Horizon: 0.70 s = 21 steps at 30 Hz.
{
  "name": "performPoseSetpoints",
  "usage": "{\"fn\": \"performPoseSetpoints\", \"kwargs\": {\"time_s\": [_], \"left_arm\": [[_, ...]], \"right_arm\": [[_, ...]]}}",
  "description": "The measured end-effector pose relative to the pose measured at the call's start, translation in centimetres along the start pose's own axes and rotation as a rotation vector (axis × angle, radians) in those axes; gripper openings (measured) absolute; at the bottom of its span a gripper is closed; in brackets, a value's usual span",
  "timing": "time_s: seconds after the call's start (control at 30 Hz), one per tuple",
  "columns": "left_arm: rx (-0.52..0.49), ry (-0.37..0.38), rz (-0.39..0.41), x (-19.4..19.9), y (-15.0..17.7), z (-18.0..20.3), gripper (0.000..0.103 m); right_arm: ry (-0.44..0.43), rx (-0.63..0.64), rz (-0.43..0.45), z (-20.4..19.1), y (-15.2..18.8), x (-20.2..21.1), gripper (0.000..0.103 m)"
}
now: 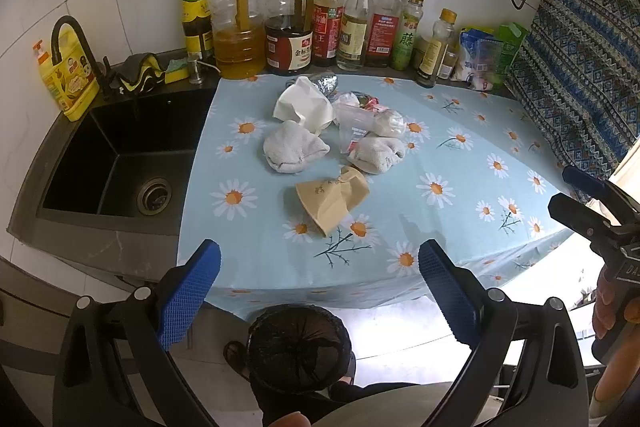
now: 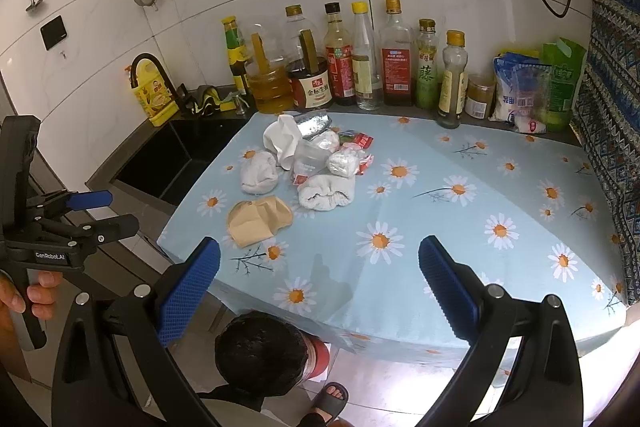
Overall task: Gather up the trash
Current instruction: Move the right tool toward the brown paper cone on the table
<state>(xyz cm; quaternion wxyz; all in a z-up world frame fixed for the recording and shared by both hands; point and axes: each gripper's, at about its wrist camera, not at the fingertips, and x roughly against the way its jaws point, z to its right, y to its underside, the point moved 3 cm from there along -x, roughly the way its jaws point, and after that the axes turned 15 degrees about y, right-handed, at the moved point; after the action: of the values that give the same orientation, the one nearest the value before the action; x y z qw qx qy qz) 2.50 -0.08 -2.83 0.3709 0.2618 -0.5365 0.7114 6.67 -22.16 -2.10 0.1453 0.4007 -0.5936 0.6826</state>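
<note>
So, hovering with the left blue-padded black gripper [image 1: 320, 283] spread wide and gripping nothing, hanging out in front of the counter edge, above the black-lined round trash bin [image 1: 298, 345] sitting on the floor right below. Same deal with the right blue-padded black gripper [image 2: 320, 283]: fingers spread apart, pinching nothing, floating over the near edge of the light blue daisy-print tablecloth [image 2: 460, 227].

Looking further out, sitting in a loose pile toward the back-middle of that cloth: crumpled tan paper bag [image 1: 332, 197] nearest, then two balled-up white paper towels [image 1: 294, 151] just behind it, one on each side, touching or nearly touching the rest. Behind those, lying bunched together: crumpled white tissue [image 1: 304, 105], clear plastic wrapper with red bits [image 1: 360, 119], and a silvery foil packet [image 1: 326, 83] at the very back. Can't tell exactly what's overlapping what in there.

Lining the white tiled wall past the pile: row of oil and sauce bottles [image 1: 320, 23]. Off to the left, sunk into the counter: black square sink [image 1: 120, 155], with a yellow dish soap bottle [image 1: 68, 75] standing at its back corner.
</note>
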Motion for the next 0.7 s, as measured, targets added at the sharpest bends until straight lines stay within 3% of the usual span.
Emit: {"fn": "performPoseSetpoints", "kwargs": {"time_s": [0.7], "left_arm": [[0.036,-0.007,-0.044,0.1,-0.5,-4.2,0.096]], "right_arm": [[-0.038,0.017,-0.061,-3.6,-1.1,-2.9,0.099]]}}
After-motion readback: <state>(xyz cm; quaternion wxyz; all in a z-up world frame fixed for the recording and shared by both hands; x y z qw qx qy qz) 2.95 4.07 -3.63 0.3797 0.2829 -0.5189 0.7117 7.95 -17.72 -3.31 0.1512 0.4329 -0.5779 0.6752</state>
